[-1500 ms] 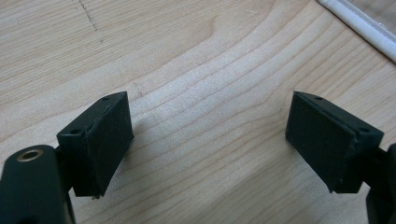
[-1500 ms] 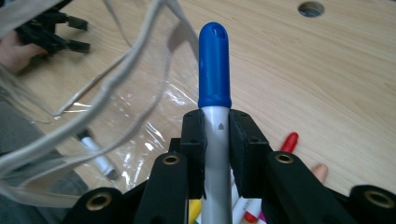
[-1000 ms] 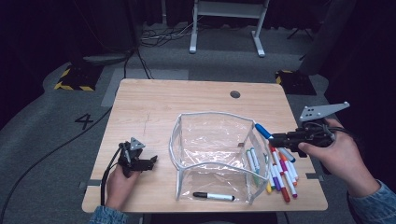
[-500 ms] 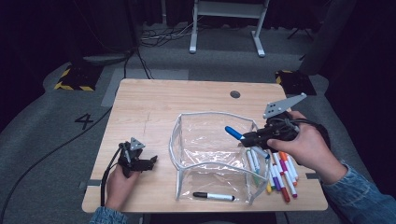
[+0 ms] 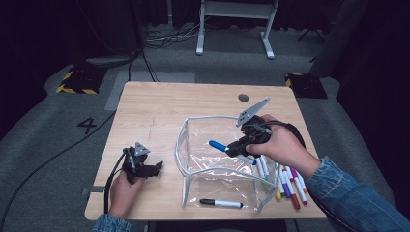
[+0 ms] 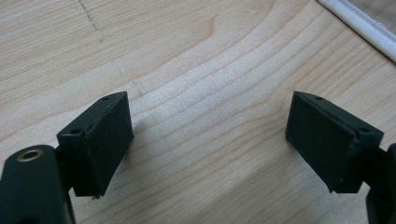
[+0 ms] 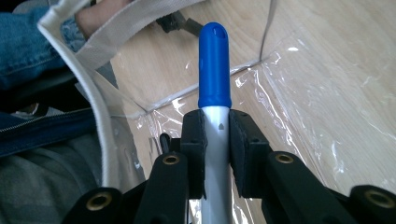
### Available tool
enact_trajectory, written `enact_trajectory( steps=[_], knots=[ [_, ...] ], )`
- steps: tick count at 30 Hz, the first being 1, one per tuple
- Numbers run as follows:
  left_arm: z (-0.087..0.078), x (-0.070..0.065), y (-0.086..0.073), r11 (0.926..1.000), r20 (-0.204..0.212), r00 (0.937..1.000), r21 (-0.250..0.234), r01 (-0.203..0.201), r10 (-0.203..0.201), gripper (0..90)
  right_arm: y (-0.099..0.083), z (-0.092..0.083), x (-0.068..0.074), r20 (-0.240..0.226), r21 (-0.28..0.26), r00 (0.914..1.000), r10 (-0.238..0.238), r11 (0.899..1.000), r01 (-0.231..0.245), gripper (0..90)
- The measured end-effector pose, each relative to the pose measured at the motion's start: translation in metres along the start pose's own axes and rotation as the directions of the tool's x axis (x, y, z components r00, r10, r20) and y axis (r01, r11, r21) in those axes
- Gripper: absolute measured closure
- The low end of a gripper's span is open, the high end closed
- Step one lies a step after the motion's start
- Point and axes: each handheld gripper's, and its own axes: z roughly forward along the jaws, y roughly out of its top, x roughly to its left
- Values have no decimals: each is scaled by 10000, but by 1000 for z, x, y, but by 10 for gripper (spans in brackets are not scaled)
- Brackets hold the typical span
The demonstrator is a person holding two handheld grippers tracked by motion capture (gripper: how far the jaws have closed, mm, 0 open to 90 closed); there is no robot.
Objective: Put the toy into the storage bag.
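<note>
In the high view we see the right gripper [image 5: 237,149] held above the open top of the clear plastic pouch [image 5: 193,154], which stands on the wooden table [image 5: 159,111]. Its jaws are closed on the blue-capped marker [image 5: 218,145]; in the right gripper view the two pads press the grey barrel of this marker from both sides, and the blue cap sticks out beyond them, over the transparent bottom of the pouch. The marker is in the air, tilted, with the cap end toward the left side of the pouch.

A black marker [image 5: 221,203] lies at the near edge of the pouch. More coloured markers [image 5: 289,182] lie on the table just to the right of the pouch.

The left gripper [image 5: 155,167] rests low on the table, left of the pouch. Its jaws stand wide apart, and between them we see bare wood.
</note>
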Motion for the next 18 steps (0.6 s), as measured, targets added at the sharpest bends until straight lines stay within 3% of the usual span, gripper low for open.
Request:
enact_trajectory(
  steps=[18],
  knots=[
    [0,-1,0,10000,-4,10000,2,24,-24,150,-8,62,-4,-713,1399,9974,86,9902,14,769]
  ],
)
